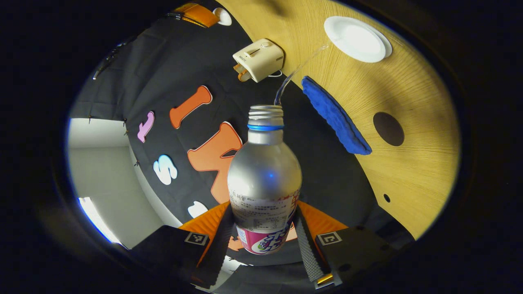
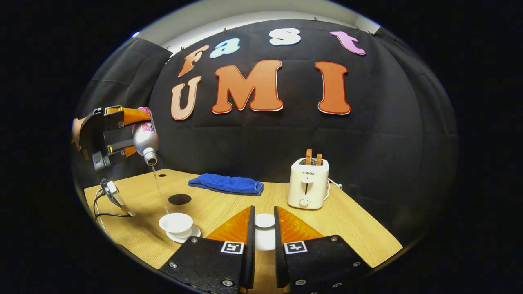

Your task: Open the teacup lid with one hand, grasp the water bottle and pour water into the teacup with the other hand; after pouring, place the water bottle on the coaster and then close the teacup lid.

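On the pale wood-grain table (image 2: pixel 229 208) stood a cream toaster (image 2: pixel 308 184) with two slices poking up, a folded blue towel (image 2: pixel 226 183) of nubby cloth lay behind, and a flat dark round coaster (image 2: pixel 179 199) sat near the towel's left end. Nothing stood between bottle and cup.

In the right gripper view the left gripper (image 2: pixel 122 136) held the water bottle (image 2: pixel 145 141) tipped mouth-down high above the table, a thin stream falling into the open white teacup (image 2: pixel 176 223) on its saucer. In the left gripper view, the left gripper (image 1: pixel 264 241) had its ribbed fingers (image 1: pixel 307 251) clamped against the labelled lower body of the smooth silver metal bottle, its threaded neck uncapped.

The right gripper (image 2: pixel 264 237) had its fingers nearly closed, pinching the small round white teacup lid (image 2: pixel 264 221), lifted clear, right of the cup.
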A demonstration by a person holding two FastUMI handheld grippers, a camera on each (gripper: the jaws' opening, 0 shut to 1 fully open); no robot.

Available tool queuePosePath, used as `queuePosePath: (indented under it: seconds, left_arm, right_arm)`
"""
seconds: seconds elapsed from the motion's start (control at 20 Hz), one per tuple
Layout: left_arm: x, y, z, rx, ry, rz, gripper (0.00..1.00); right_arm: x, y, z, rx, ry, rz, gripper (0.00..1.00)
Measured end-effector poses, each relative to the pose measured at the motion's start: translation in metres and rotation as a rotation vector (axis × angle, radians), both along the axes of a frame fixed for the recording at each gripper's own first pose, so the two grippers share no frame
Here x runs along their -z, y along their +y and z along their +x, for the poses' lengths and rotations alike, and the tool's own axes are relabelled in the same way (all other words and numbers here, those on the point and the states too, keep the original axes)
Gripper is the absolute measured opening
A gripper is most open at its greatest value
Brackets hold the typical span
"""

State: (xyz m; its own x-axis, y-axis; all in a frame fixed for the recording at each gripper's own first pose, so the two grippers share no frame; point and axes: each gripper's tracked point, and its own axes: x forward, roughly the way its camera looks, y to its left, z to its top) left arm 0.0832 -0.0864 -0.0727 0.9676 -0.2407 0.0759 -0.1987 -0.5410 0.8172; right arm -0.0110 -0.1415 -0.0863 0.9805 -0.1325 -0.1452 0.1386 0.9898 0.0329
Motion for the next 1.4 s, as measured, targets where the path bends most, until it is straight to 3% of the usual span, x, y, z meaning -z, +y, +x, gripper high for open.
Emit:
queuePosePath:
  seconds: [0.15,0.4,0.6,0.8,1.05,1.1,1.25,1.3,1.35,1.4]
  left_arm:
    - [0.01,-0.005,-0.007,0.024,-0.013,0.023,0.84]
    - [0.035,-0.011,-0.003,0.042,0.016,0.013,0.79]
    - [0.05,-0.014,-0.007,0.062,0.025,-0.003,0.84]
    - [0.049,-0.01,-0.005,0.074,0.027,-0.116,0.79]
    - [0.014,0.011,-0.001,0.055,-0.01,-0.506,0.84]
    - [0.002,0.022,-0.002,0.036,-0.03,-0.605,0.77]
    - [-0.023,0.046,-0.003,0.003,-0.046,-0.951,0.81]
    - [-0.029,0.051,-0.002,0.005,-0.049,-1.058,0.76]
    - [-0.035,0.053,-0.001,0.01,-0.054,-1.158,0.84]
    - [-0.04,0.056,0.003,0.012,-0.051,-1.255,0.8]
  right_arm:
    - [0.0,0.008,0.001,-0.015,0.001,0.002,0.21]
    - [0.0,0.025,0.002,-0.045,-0.003,-0.004,0.22]
    - [0.001,0.038,0.004,-0.074,0.0,0.01,0.21]
    - [-0.001,0.053,0.007,-0.099,-0.003,0.034,0.21]
    - [-0.006,0.068,0.017,-0.122,-0.011,0.056,0.21]
    - [-0.007,0.073,0.019,-0.131,-0.012,0.059,0.21]
    - [-0.011,0.085,0.025,-0.151,-0.014,0.051,0.21]
    - [-0.013,0.089,0.027,-0.158,-0.013,0.044,0.21]
    - [-0.014,0.093,0.029,-0.164,-0.013,0.038,0.22]
    - [-0.016,0.097,0.031,-0.171,-0.014,0.034,0.22]
